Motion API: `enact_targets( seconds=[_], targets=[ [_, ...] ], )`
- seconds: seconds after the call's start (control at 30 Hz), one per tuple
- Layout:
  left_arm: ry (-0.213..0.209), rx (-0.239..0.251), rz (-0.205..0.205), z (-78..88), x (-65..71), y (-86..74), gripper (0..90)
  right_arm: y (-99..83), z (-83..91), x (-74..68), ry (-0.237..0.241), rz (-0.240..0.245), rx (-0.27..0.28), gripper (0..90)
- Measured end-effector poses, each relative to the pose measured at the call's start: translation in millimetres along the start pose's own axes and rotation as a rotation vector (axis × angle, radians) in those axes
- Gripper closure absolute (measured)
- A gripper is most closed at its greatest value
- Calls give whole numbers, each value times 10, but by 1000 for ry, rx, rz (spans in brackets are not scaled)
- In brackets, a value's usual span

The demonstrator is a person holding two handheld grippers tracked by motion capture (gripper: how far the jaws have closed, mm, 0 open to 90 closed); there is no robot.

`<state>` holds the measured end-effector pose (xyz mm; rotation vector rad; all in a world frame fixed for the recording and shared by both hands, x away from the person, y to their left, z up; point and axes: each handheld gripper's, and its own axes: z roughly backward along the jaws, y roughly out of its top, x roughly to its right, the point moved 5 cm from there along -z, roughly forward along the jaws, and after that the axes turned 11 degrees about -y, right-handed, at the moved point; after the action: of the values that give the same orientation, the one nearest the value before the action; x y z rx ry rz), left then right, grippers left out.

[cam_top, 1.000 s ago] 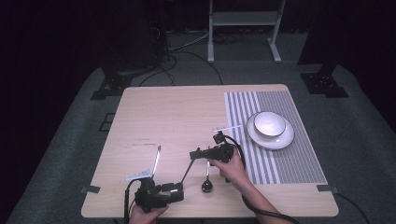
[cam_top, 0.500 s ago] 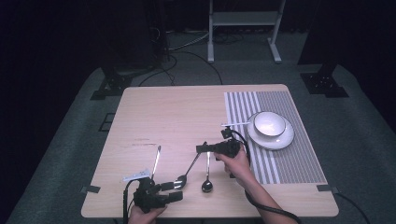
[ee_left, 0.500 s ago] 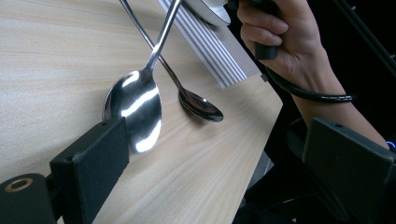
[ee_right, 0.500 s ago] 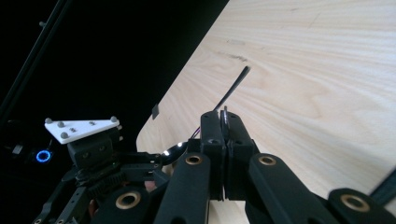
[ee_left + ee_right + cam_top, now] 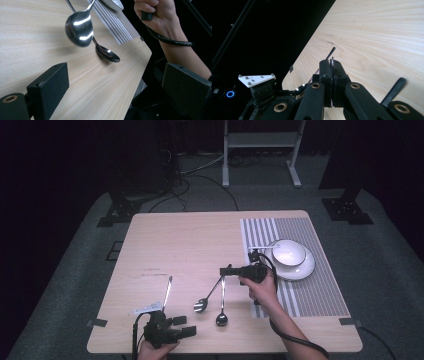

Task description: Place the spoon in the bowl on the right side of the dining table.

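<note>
My right gripper [image 5: 226, 270], jaws pinched on the thin, stiff, slippery polished steel spoon's [image 5: 205, 301] handle tip, probably lifts it clear of the pale wooden table [image 5: 190, 245]; left gripper [image 5: 186, 326] gapes, empty.

Cut off at the top edge of the left gripper view: handle of the raised spoon [image 5: 79, 27], handle of the lying spoon [image 5: 107, 53], most of the plate [image 5: 113, 3] and the upper part of the right hand [image 5: 160, 17]. In the right gripper view, spoon handle squeezed between closed jaws, just a thin edge visible; bowl mostly hidden behind the right gripper [image 5: 332, 65]. From above, forearms cropped by the bottom edge; small dark print on the table [image 5: 150, 270] too small to read.
</note>
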<state>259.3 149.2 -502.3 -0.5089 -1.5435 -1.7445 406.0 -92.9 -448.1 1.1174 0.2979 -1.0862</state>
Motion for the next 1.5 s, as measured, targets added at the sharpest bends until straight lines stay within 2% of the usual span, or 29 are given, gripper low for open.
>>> enact_targets(
  seconds=[0.2,0.6,0.87,1.5],
  targets=[
    [1,-1,-1,-1,0,-1,57,93,189,51,-20,-11,32,885],
    [0,-11,-2,-17,0,-11,57,290,728,193,-91,-30,113,885],
    [-1,-9,-1,-21,0,-14,57,390,1052,363,-144,-76,169,884],
    [-1,-13,-1,-27,-2,-17,57,490,1487,720,-235,-161,259,883]
  ],
)
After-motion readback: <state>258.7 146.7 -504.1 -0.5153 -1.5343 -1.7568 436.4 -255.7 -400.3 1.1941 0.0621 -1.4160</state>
